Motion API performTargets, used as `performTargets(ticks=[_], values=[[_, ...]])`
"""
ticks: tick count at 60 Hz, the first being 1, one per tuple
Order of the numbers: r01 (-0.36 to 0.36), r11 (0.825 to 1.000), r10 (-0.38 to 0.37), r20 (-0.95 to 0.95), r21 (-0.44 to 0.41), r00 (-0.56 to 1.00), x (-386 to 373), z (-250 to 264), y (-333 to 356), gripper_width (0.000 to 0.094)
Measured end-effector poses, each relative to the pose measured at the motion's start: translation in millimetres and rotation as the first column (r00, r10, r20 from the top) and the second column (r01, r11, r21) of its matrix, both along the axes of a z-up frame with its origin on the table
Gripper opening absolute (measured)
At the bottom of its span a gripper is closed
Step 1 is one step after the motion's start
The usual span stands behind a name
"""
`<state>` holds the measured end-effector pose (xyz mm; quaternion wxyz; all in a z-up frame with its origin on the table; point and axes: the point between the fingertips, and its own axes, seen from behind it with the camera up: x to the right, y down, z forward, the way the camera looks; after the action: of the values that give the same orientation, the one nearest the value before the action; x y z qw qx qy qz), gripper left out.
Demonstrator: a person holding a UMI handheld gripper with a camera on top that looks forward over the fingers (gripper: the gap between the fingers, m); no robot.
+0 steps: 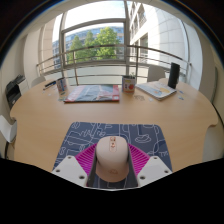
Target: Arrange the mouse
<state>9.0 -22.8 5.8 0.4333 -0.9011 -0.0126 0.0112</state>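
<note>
A beige computer mouse (112, 158) sits between my two fingers, its front end pointing away from me. Both pink pads (84, 158) press against its sides, so my gripper (112, 168) is shut on the mouse. Under and ahead of the mouse lies a grey-blue patterned mouse mat (85, 134) on the wooden table (40, 120). I cannot tell whether the mouse touches the mat or hangs just above it.
At the table's far side lie a colourful magazine (92, 93), a small can (128, 84), a white notebook (156, 89) and a black upright object (173, 74). A chair (12, 92) stands at the left. A window with a railing is behind.
</note>
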Motion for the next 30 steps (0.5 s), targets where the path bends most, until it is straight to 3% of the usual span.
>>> performTargets(ticks=[6,11,30], values=[[0.011,1.0,-0.011,-0.003,-0.006,1.0,1.4,-2.8,-7.0,0.0609],[0.012,1.0,-0.013,0.036,0.009,0.999,4.5,12.5,-15.4,0.0857],[0.05,0.996,-0.056,0.083,0.074,0.995,-14.9,97.0,-109.6,0.0848]])
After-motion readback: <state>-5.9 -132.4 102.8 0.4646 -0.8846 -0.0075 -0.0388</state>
